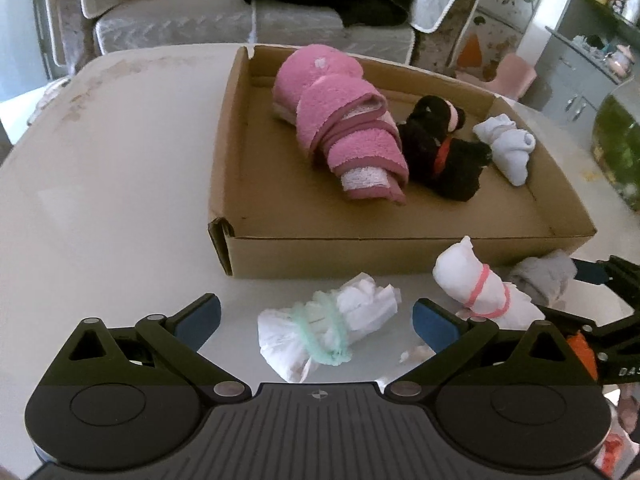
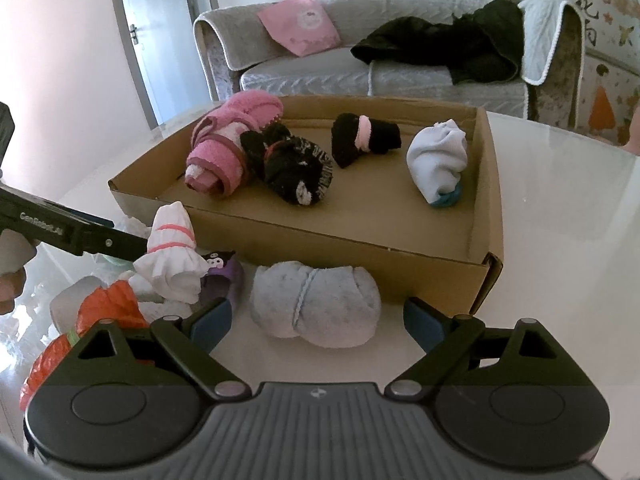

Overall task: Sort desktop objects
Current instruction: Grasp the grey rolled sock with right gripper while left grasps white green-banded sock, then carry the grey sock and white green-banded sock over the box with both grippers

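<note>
We hold a two-finger tool in each hand over a glossy white desk [image 1: 112, 168]. A shallow cardboard box [image 1: 400, 252] sits on the desk, and behind it stands a grey sofa [image 2: 360, 76] with a dark garment [image 2: 452, 48] thrown over it.

Our left tool [image 1: 316, 318] is spread wide and grips nothing. Between its blue pads, on the desk just in front of the box, lies a white bundle tied with a green band [image 1: 324, 330]. To its right stands a white bundle with pink bands [image 1: 480, 288], and beyond that a grey bundle [image 1: 544, 276].

Our right tool [image 2: 318, 322] is also spread wide, with nothing pinched. The grey bundle [image 2: 316, 306] lies on the desk between its pads, close against the box wall. To the left we see a purple cartoon-print item [image 2: 222, 276] and crumpled orange material [image 2: 108, 308].

Inside the box lie a rolled pink towel [image 1: 348, 136], a black bundle with a red band [image 1: 444, 152], a black bundle with a pink band [image 2: 364, 138], and a pale blue bundle [image 2: 438, 160].
</note>
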`<state>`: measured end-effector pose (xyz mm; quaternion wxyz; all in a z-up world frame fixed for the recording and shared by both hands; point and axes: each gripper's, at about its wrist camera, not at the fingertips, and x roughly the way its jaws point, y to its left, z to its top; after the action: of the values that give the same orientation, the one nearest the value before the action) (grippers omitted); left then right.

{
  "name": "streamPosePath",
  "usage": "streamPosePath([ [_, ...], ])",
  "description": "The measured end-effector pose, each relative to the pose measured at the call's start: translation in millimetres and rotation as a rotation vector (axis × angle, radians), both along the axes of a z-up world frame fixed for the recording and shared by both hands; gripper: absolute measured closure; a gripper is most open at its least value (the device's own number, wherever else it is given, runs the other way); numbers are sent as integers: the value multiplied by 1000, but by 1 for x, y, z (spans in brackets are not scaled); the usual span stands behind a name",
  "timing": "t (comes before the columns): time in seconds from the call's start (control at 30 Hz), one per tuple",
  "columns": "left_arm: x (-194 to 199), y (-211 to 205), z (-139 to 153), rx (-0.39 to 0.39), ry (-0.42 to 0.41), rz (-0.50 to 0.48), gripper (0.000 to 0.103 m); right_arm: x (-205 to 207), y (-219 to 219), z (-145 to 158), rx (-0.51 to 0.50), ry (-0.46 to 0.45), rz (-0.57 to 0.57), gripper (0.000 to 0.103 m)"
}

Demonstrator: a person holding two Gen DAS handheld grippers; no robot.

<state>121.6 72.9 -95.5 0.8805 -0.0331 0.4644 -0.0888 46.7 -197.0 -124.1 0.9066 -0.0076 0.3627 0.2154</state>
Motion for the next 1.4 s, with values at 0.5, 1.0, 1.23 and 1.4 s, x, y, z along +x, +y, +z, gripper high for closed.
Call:
streamPosePath([
  [0.5, -8, -17, 3, 87, -32, -40, 36, -1, 3, 1, -34, -6, -7, 42],
  [1.0, -21, -13, 30, 83, -105, -87, 37, -6, -18, 23, 4, -20, -15, 43],
  [1.23, -23, 7, 59, 39, -198, -37, 37, -9, -40, 44, 53, -61, -39, 43],
  [1.4, -16, 20, 77, -2, -256, 37, 37, -5, -55, 65, 101, -122, -95, 43],
])
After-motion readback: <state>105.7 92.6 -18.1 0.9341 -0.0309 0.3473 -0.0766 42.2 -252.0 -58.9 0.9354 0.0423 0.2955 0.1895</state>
